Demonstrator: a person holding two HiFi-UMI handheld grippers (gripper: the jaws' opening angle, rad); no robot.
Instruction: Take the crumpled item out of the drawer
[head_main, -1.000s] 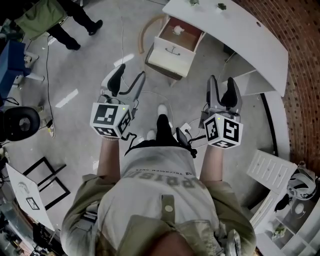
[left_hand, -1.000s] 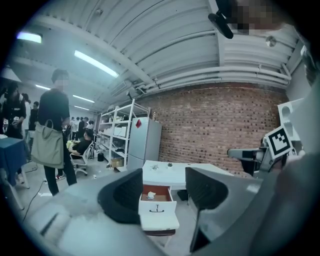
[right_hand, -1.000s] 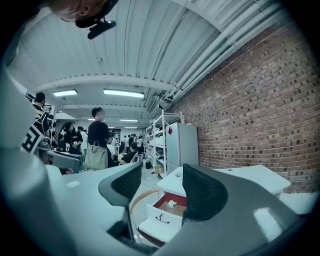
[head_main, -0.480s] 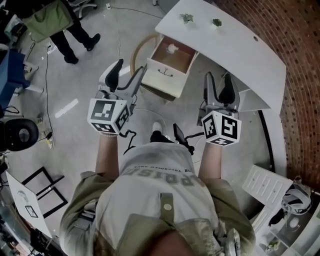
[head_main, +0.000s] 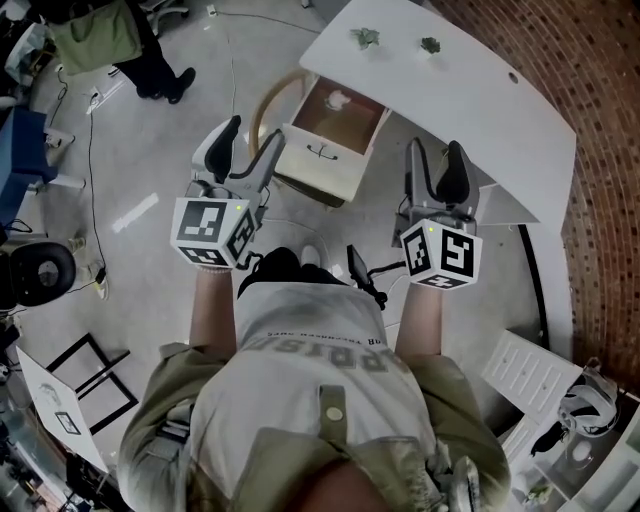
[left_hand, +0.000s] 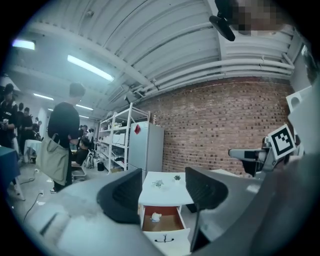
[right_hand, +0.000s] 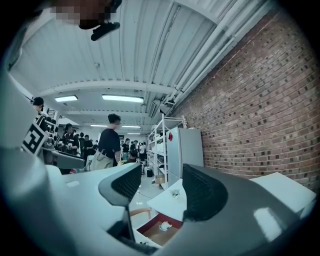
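Note:
A white drawer (head_main: 322, 165) stands pulled out from a white table (head_main: 470, 90), its brown inside showing. A small white crumpled item (head_main: 337, 99) lies at the drawer's back; the same crumpled item (left_hand: 155, 217) shows between the left jaws' line of sight, and again as the crumpled item (right_hand: 164, 226) in the right gripper view. My left gripper (head_main: 248, 152) is held up just left of the drawer front, open and empty. My right gripper (head_main: 436, 165) hovers right of the drawer, over the table's near edge, open and empty. Both are well short of the item.
Two small green things (head_main: 363, 38) sit on the tabletop. A curved wooden hoop (head_main: 262, 100) lies on the floor left of the drawer. A person (head_main: 120, 40) stands far left. A brick wall (head_main: 600, 120) runs along the right, white shelving (head_main: 545, 360) lower right, cables (head_main: 95, 130) on the floor.
The view has closed in on the table: drawer and table sit lower and nearer both grippers. Both grippers stay open and level; the left one has come up beside the drawer front.

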